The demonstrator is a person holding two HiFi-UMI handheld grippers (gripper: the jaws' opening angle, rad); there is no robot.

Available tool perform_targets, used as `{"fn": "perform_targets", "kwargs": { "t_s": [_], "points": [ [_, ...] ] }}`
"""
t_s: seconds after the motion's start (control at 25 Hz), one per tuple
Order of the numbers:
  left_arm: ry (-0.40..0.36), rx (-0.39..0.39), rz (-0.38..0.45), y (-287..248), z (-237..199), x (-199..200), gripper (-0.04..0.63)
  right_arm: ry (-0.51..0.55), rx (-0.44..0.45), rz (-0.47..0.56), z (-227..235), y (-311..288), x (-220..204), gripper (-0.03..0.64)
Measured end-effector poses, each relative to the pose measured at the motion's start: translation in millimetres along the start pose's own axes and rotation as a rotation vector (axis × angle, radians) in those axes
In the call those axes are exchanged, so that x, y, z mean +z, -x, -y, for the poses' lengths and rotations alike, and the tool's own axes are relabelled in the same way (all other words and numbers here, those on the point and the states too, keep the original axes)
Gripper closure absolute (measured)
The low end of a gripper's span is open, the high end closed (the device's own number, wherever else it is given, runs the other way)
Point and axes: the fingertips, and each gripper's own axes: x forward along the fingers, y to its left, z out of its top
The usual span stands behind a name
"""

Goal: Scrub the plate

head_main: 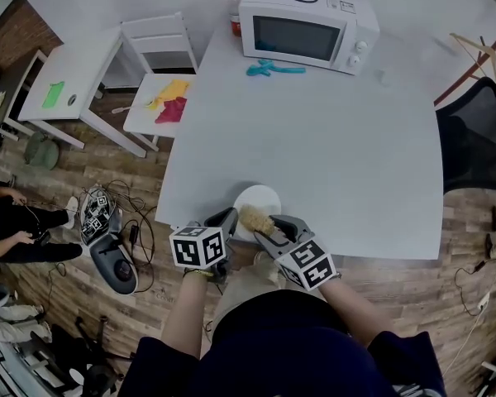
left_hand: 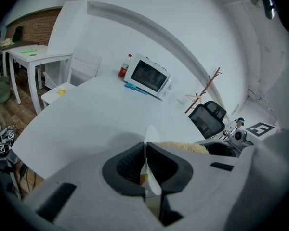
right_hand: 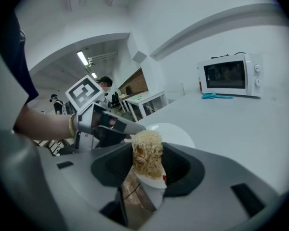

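A lab-like workroom: white table (head_main: 331, 139), microwave (head_main: 306, 25), mesh office chair (head_main: 479, 131), cables (head_main: 136, 207) and marker-tagged gear (head_main: 99, 217) on the floor (head_main: 83, 168).

The left tongs (left_hand: 145, 153) were pinched shut on the thin edge of a white plate (left_hand: 151, 134). The plate stood up on its edge between the jaws. Just to the right of the plate was a fuzzy tan scrubber (left_hand: 183, 147). It was not clear if the two touched. The right tongs (left_hand: 221, 149) were just past the scrubber, further right. Ahead of the tongs lay a big white worktop (left_hand: 86, 114). Far ahead on it sat a white microwave (left_hand: 147, 76), with a red bottle (left_hand: 124, 67) at its left and a blue thing (left_hand: 135, 87) in front of it. A black chair (left_hand: 208, 120) stood off to the right.
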Motion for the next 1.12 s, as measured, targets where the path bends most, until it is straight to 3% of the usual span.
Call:
{"fn": "perform_targets", "kwargs": {
  "t_s": [0.2,0.56,0.88,1.12],
  "points": [
    [-0.008,0.010,0.002,1.1,-2.3,0.6,0.565,0.007,0.046,-0.062,-10.1,4.2,-26.1,0.434],
    [-0.025,0.016,-0.007,0.7,-3.2,-1.6,0.565,-0.030,-0.058,-0.111,34.1,18.6,-43.8,0.434],
    [-0.033,0.017,-0.008,2.1,-2.8,-2.8,0.563,-0.015,-0.165,-0.116,72.2,16.0,-25.8,0.434],
    [-0.031,0.020,-0.005,2.7,-3.2,-3.2,0.563,0.015,-0.185,-0.092,78.1,0.3,0.1,0.434]
  ]
}}
